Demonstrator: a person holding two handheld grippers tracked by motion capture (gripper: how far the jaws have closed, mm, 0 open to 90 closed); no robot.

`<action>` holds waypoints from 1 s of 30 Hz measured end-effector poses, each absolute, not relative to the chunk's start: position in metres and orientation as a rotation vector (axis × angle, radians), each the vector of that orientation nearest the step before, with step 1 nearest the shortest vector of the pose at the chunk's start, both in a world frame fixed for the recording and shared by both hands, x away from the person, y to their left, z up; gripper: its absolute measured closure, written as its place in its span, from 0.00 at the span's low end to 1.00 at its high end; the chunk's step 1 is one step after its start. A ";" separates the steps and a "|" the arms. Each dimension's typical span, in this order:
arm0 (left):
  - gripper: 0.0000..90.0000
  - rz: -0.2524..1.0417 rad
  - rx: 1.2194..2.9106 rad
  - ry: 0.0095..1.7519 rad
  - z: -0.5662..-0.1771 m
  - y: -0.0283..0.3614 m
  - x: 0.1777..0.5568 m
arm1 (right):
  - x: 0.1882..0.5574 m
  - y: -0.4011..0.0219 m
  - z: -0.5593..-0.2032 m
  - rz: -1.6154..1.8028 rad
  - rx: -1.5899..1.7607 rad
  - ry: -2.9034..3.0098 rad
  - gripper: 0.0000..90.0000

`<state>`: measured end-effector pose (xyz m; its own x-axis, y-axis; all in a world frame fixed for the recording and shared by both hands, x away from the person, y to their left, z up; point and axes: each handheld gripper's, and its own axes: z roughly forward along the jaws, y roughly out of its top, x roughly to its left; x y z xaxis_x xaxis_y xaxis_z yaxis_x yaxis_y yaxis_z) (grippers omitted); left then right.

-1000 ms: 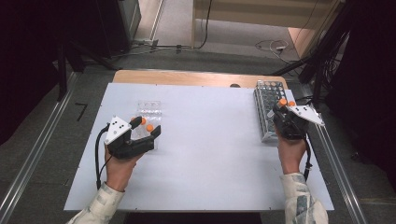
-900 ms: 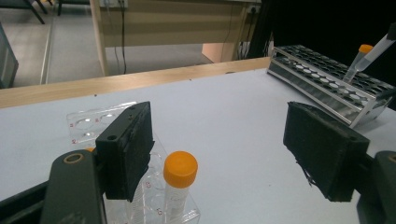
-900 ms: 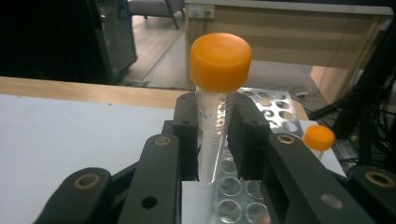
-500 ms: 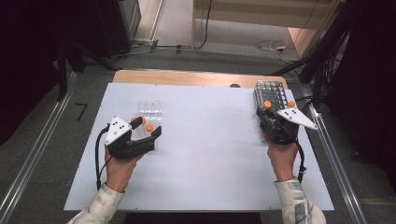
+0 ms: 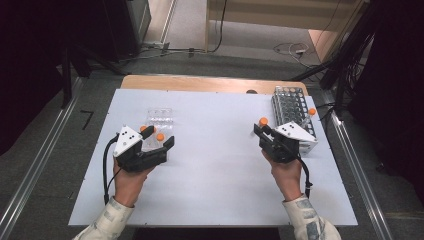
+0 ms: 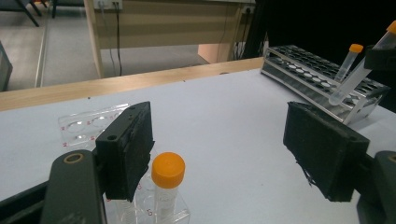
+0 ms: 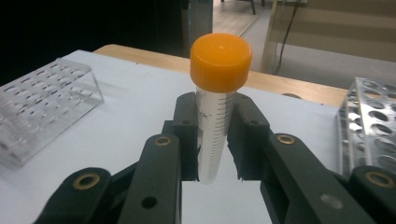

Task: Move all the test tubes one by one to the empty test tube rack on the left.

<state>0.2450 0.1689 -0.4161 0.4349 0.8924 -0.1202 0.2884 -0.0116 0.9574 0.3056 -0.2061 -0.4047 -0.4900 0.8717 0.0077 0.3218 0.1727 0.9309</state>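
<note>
Centrifuge tube [image 7: 216, 108] with an orange screw cap stands upright between the pads of the right gripper [image 5: 263, 131], which pinches it just below the cap so the graduated body hangs free and the cap clears the jaws. In the high view that gripper sits over the right half of the desk [image 5: 220, 175], just left of the metal tube rack [image 5: 292, 115] at the far right edge, where one more capped tube [image 5: 307, 117] leans in a slot. Holding the tube vertical looks deliberate: it could go straight down into a hole without tipping.

Across the desk, the left gripper [image 5: 165, 146] rests near the left edge with its jaws spread wide and nothing between the pads. It brackets a clear plastic rack [image 5: 159, 120] toward the far left, probably to steady it or to mark the landing spot. A second capped tube [image 6: 166, 189] already stands in that clear rack, just beside the left-hand pad; whether the pad touches it is hard to tell from that angle. My reading is that tubes are being carried from the metal rack to the clear one.
</note>
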 end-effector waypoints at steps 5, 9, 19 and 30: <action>0.27 0.667 1.556 1.074 -0.416 0.169 0.245 | 0.301 -0.194 -0.409 1.306 1.091 1.948 0.80; 0.27 0.666 1.559 1.071 -0.416 0.168 0.245 | 0.298 -0.186 -0.411 1.312 1.069 1.977 0.80; 0.27 0.655 1.571 1.057 -0.416 0.162 0.243 | 0.289 -0.164 -0.420 1.322 1.008 2.066 0.80; 0.27 0.602 1.602 0.989 -0.416 0.142 0.235 | 0.276 -0.138 -0.427 1.345 0.925 2.157 0.80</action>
<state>0.2352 0.1424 -0.4156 0.5214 0.8455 -0.1152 0.2860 -0.0459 0.9571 0.2762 -0.1378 -0.4273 -0.6832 0.7301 -0.0133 0.3096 0.3061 0.9002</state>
